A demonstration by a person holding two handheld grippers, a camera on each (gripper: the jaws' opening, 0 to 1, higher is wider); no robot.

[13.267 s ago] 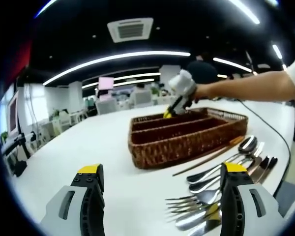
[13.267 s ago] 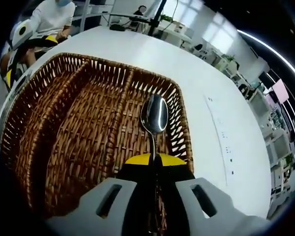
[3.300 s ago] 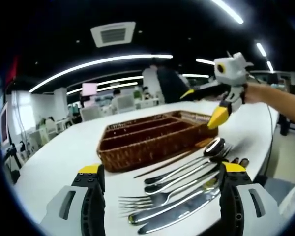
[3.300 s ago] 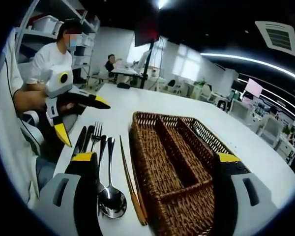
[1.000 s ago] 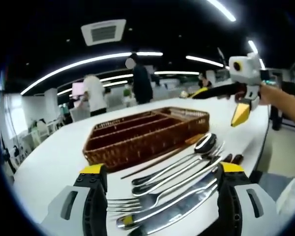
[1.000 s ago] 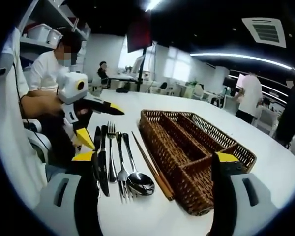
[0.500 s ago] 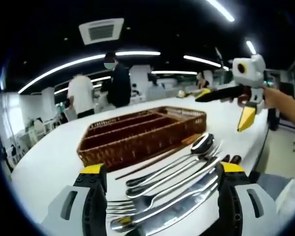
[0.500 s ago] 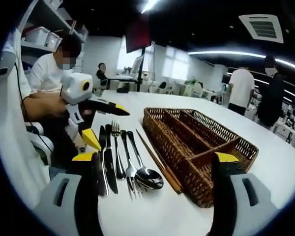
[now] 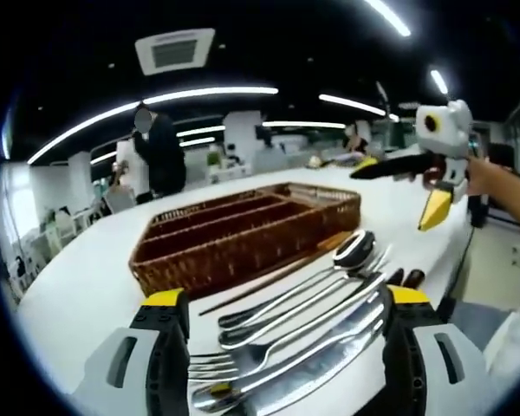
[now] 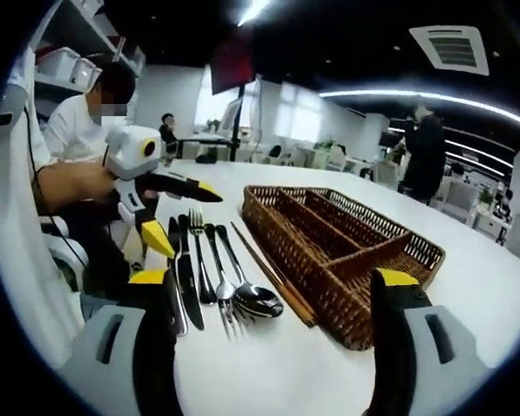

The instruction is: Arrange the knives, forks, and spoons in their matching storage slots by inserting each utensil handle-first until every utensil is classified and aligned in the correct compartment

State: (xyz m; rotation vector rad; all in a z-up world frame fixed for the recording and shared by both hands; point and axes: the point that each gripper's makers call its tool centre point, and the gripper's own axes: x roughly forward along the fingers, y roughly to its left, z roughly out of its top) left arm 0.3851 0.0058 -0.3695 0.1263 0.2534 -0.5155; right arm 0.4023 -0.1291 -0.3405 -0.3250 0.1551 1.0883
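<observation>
We log a white tabletop (image 9: 78, 286) in an open office under ceiling strip lights. Wicker tray (image 10: 347, 247) lies mid-tabletop; cutlery row (image 9: 303, 325) beside it, near the edge. Left gripper (image 9: 282, 334) and right gripper (image 10: 273, 325): fingers wide, empty. Background people have apparently shifted. No legible writing.

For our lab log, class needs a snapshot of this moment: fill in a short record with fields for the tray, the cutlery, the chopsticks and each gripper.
tray: wicker basket with long compartments, on the white table
cutlery: spoons, forks and knives in a row on the table beside the tray
chopsticks: chopsticks between cutlery and tray
left gripper: jaws open, cutlery row between them
right gripper: jaws open, empty
</observation>
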